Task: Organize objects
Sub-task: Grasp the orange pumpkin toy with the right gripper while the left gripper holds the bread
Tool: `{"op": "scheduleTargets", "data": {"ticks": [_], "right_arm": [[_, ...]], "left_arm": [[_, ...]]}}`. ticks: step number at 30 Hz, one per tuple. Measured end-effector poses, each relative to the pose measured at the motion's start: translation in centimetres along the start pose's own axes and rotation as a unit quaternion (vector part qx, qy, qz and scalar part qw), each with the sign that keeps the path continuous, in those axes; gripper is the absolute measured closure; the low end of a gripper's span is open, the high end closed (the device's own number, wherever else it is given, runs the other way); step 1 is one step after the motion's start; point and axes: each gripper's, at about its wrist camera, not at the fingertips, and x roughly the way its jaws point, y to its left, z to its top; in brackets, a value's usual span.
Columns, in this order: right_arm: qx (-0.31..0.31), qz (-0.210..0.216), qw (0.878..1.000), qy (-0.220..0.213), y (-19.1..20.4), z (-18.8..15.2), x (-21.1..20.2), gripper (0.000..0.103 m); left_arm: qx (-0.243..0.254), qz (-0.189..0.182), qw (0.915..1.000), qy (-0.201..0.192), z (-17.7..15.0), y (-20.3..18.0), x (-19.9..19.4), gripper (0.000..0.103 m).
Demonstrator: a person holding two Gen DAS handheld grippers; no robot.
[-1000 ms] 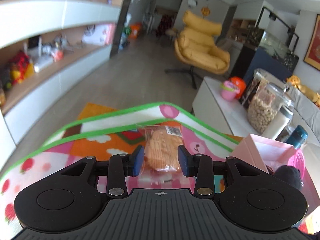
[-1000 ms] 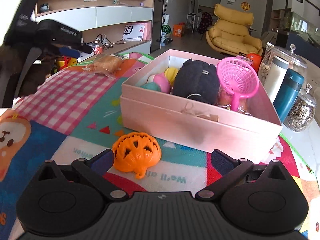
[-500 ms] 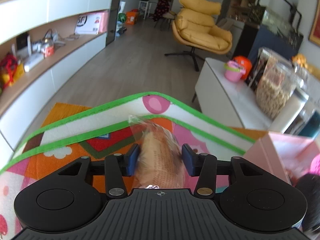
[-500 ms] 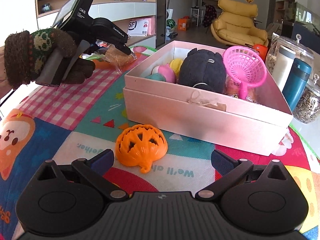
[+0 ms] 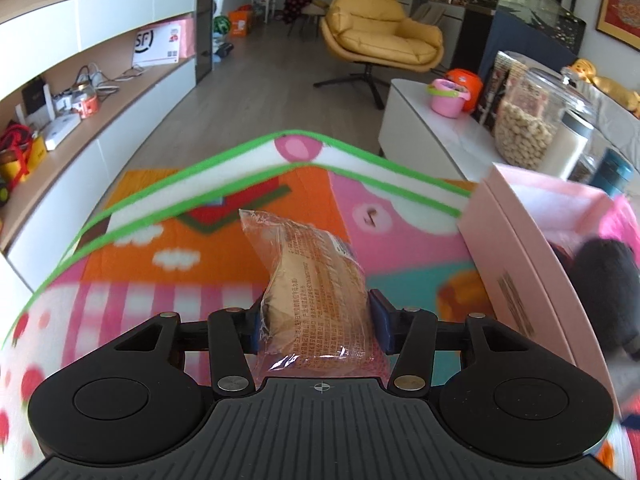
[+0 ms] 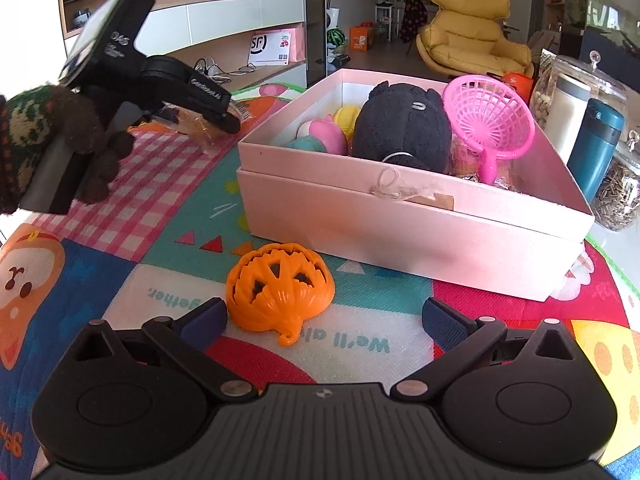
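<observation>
Left wrist view: my left hand-held gripper (image 5: 316, 322) clamps the wrapped pastry packet (image 5: 316, 280) above the play mat (image 5: 132, 292); right hand-held gripper (image 6: 322, 316) wide apart, empty, near the orange pumpkin (image 6: 280, 282), pink box (image 6: 400, 224) beyond

Left wrist view: the open pink cardboard box (image 5: 516, 276) is cut off by the right edge, its contents blurred; the clear-wrapped brown pastry packet (image 5: 316, 300) hides the inner faces of the blue pads, and its print is too small to read. Right wrist view: the left gripper's black body hides most of that packet.
</observation>
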Motion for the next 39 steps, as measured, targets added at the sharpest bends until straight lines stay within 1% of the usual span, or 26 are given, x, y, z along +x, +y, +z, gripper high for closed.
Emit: {"op": "scheduleTargets", "data": {"ticks": [2, 5, 7, 9, 12, 15, 17, 23, 29, 30, 31, 32, 33, 34, 35, 36, 37, 39], "right_arm": [[-0.003, 0.001, 1.000, 0.002, 0.0, 0.1, 0.0, 0.000], [-0.009, 0.001, 1.000, 0.004, 0.1, 0.1, 0.0, 0.000], [-0.010, 0.000, 1.000, 0.005, 0.1, 0.2, -0.1, 0.000], [-0.011, 0.000, 1.000, 0.006, 0.1, 0.2, -0.1, 0.000], [-0.012, -0.003, 1.000, 0.007, 0.3, 0.2, 0.0, 0.000], [-0.008, -0.011, 1.000, 0.007, 0.5, 0.1, -0.1, 0.000], [-0.007, -0.014, 1.000, 0.007, 0.6, 0.2, -0.1, 0.000], [0.013, -0.024, 1.000, 0.007, 0.9, 0.4, 0.0, 0.000], [0.035, -0.036, 0.999, 0.007, 2.5, 1.0, 0.5, 0.000], [0.037, -0.036, 0.999, 0.006, 2.7, 1.2, 0.5, 0.002], [0.038, -0.039, 0.998, 0.004, 2.8, 1.3, 0.6, 0.006], [0.039, -0.045, 0.998, 0.001, 3.0, 1.3, 0.6, 0.009], [0.038, -0.047, 0.998, -0.001, 3.2, 1.4, 0.6, 0.014], [0.035, -0.047, 0.998, -0.002, 3.4, 1.5, 0.6, 0.022], [0.030, -0.046, 0.998, -0.002, 3.7, 1.6, 0.5, 0.027], [0.022, -0.043, 0.999, -0.002, 4.0, 1.7, 0.3, 0.038], [0.014, -0.041, 0.999, 0.000, 4.3, 1.8, 0.2, 0.045], [-0.003, -0.036, 0.999, 0.003, 4.7, 1.7, -0.1, 0.045]], "left_arm": [[0.007, -0.020, 0.9998, -0.003, -2.5, -0.5, -2.4, 0.050], [0.016, -0.060, 0.9980, -0.005, -6.7, -1.6, -5.7, 0.050], [0.039, -0.069, 0.9967, -0.018, -9.2, -2.5, -7.7, 0.050], [0.052, -0.071, 0.9956, -0.031, -10.9, -3.0, -9.1, 0.050], [0.021, -0.085, 0.9950, -0.048, -12.6, -2.4, -10.1, 0.050], [0.004, -0.095, 0.9933, -0.065, -13.3, -1.7, -10.4, 0.050], [-0.001, -0.098, 0.9930, -0.066, -13.2, -1.6, -10.3, 0.050], [0.017, -0.081, 0.9937, -0.075, -13.4, -2.2, -10.5, 0.050], [0.006, -0.088, 0.9932, -0.077, -13.6, -2.0, -10.4, 0.050], [0.006, -0.087, 0.9932, -0.077, -13.6, -2.0, -10.3, 0.050], [0.007, -0.086, 0.9933, -0.077, -13.7, -2.0, -10.3, 0.050], [0.007, -0.086, 0.9933, -0.077, -13.7, -2.0, -10.3, 0.050], [0.006, -0.087, 0.9932, -0.077, -13.6, -1.9, -10.3, 0.050], [0.004, -0.089, 0.9930, -0.077, -13.7, -1.9, -10.3, 0.050], [0.001, -0.092, 0.9928, -0.078, -13.8, -1.8, -10.4, 0.050], [-0.002, -0.094, 0.9925, -0.078, -13.8, -1.7, -10.4, 0.050], [-0.005, -0.097, 0.9922, -0.078, -13.8, -1.6, -10.4, 0.050], [-0.009, -0.100, 0.9919, -0.078, -13.8, -1.4, -10.5, 0.050]]}}
